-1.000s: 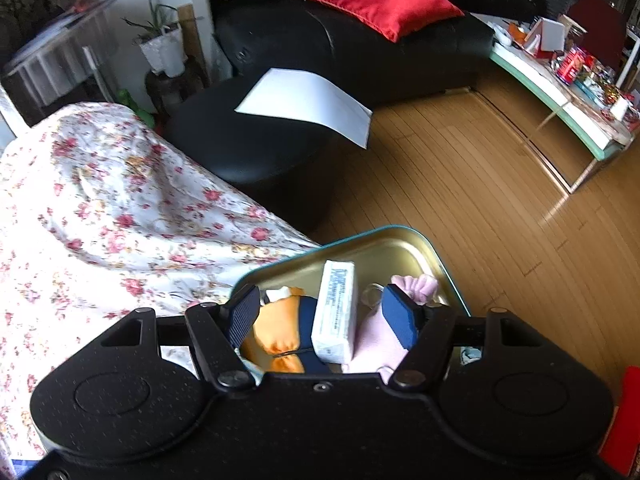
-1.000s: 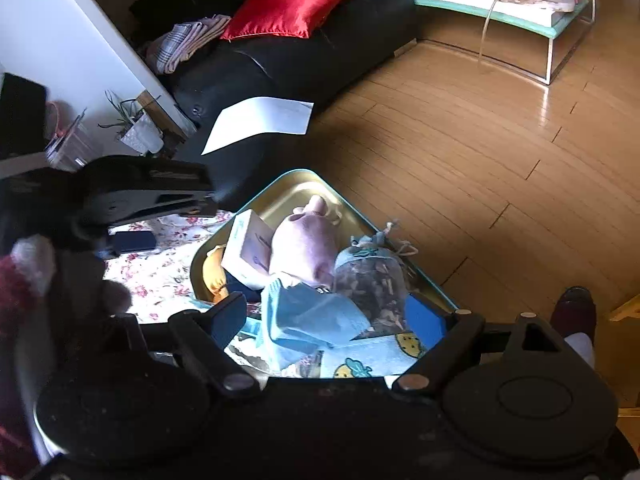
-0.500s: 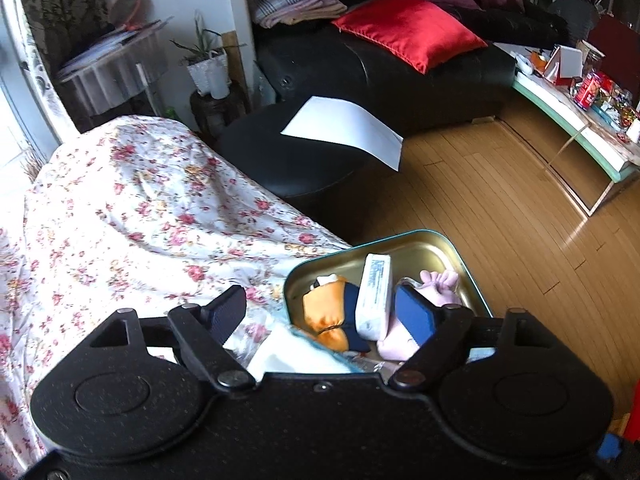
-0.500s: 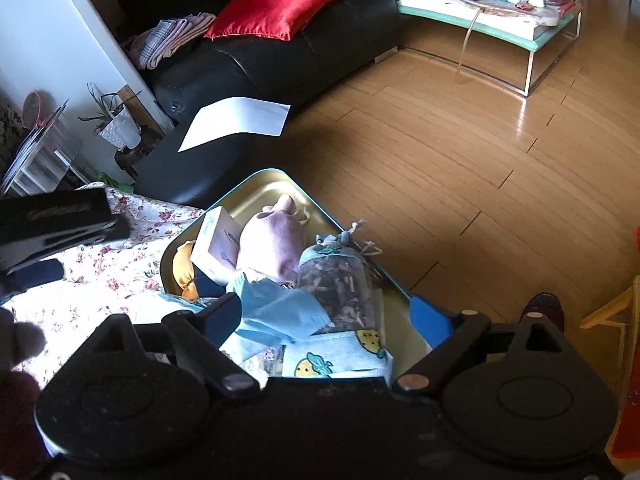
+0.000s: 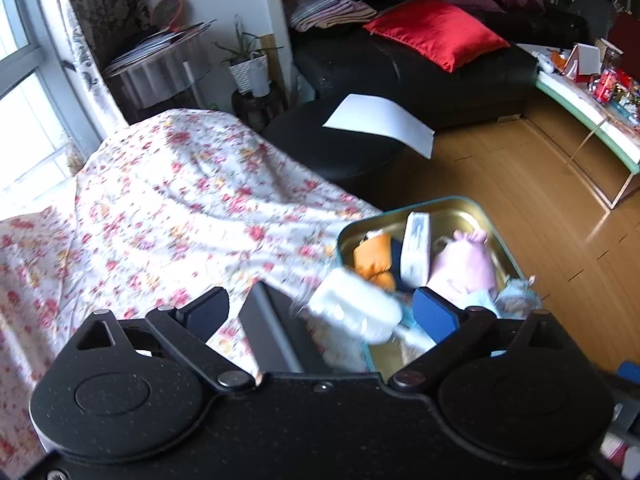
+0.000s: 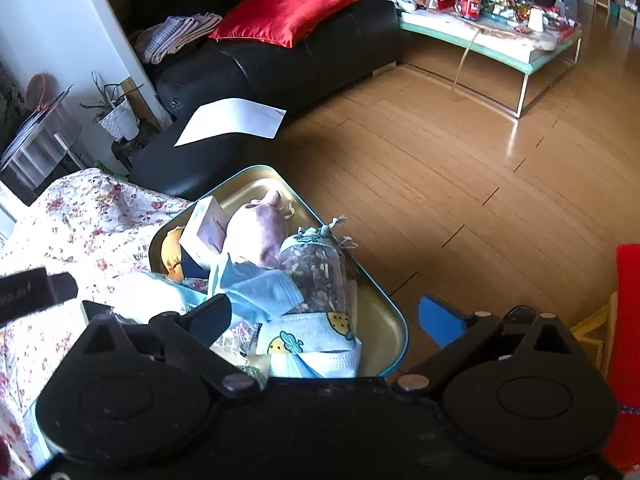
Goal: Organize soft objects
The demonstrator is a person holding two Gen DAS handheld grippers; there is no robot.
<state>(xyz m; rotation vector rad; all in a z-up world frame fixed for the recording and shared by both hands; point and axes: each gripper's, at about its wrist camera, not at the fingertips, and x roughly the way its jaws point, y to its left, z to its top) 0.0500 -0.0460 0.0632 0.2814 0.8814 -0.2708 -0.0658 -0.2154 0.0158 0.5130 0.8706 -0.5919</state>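
The left gripper (image 5: 324,310) is wide open and holds nothing; it hangs over the edge of the tin (image 5: 486,210), where a white soft packet (image 5: 354,306) lies half over the rim, just in front of its fingers. I judge this packet to be the next thing to take, because it is not fully inside. A dark flat bar (image 5: 272,332) also stands between the fingers, but the view is blurred here and I cannot say what it is.

The right gripper (image 6: 324,316) is also wide open and empty, and it hovers over the near end of the same tin (image 6: 384,300). Inside are the soft things, packed close so that they touch: a pale blue mask (image 6: 256,290), a cloth with yellow cartoon figures (image 6: 316,346), a clear pouch of dried pieces (image 6: 316,268), a pink pouch (image 6: 258,230), an orange piece (image 6: 172,250) and a white box (image 6: 206,228) (this one stands on its edge, leaning on the pink pouch).

The tin rests on a flowered cloth (image 5: 168,216), near its edge beside the wooden floor (image 6: 460,184). Behind are a black sofa (image 6: 300,56) with a red cushion (image 6: 282,12), a white sheet of paper (image 6: 232,120) on a black stool, and a cluttered low table (image 6: 492,36).
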